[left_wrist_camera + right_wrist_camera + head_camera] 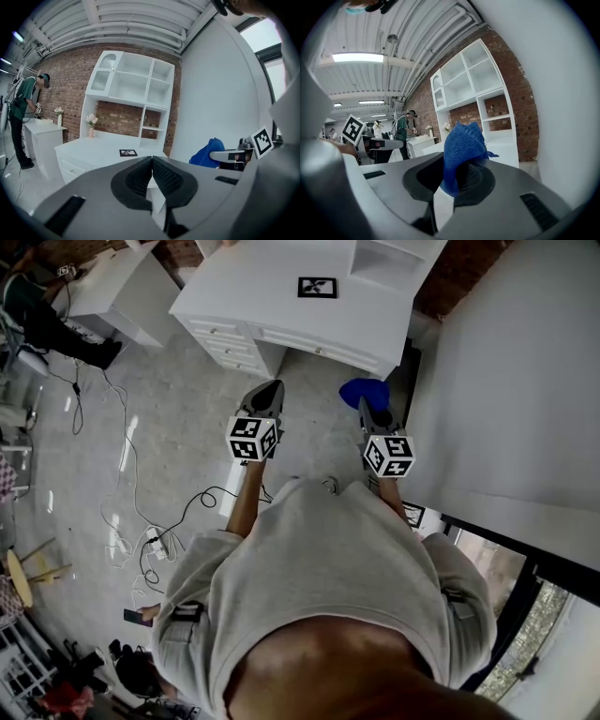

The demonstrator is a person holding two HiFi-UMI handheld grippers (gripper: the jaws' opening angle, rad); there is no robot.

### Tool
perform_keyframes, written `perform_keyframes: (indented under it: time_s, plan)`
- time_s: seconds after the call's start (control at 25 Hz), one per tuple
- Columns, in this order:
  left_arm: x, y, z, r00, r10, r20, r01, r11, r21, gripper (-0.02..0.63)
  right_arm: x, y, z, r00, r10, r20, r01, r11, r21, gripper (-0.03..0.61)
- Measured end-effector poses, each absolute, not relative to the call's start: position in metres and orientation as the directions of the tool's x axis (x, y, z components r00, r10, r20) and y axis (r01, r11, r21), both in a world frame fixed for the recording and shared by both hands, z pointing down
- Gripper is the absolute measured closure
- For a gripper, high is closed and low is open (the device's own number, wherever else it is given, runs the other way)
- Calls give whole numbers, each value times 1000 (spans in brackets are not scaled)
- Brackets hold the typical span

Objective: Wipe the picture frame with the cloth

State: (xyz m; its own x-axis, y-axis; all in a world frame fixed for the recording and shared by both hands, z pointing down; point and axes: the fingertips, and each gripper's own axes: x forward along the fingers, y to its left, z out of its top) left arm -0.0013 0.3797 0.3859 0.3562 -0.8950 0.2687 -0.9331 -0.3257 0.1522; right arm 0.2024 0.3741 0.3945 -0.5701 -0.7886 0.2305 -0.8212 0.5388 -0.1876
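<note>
Clamping the cloth (464,140) in the right gripper (457,165), jaws biting its lower edge, a blue tuft standing up past the tips. Pressing the left gripper (152,160) together on nothing, pads meeting at the tips. Holding both out in mid-air, side by side, over the floor (187,418).

Finding the frame (317,287) lying flat on the desk (244,296), straight ahead of both grippers and well apart from them. Showing again in the left gripper view (128,153), just above the closed tips and a little to their left, so probably sitting lower than the grippers. Running its long side across the line of approach, left to right, as far as readable. Sitting about midway between the two lines of aim, neither gripper clearly nearer. With the cloth on the right, probably calling for a forward carry from that side, a slight drift inward, then a lowering onto the frame's face.

Losing the frame altogether in the right gripper view, with the cloth blocking the middle and only shelving (480,79) and brick wall (520,93) showing around it. Failing to make out the frame's finish, or any dust on it, at this size. Cutting off the desk's far side at the top of the head view.
</note>
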Motion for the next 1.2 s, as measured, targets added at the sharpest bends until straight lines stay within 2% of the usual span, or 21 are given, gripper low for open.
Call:
perform_keyframes:
  time_s: [0.6, 1.2]
  plan:
    - [36, 398, 396, 343, -896, 283, -939, -316, 138, 597, 226, 391, 401, -603, -764, 229, -798, 573, -187, 521]
    - [13, 342, 414, 365, -882, 299, -930, -329, 165, 597, 205, 342, 419, -585, -767, 264, -811, 554, -188, 521]
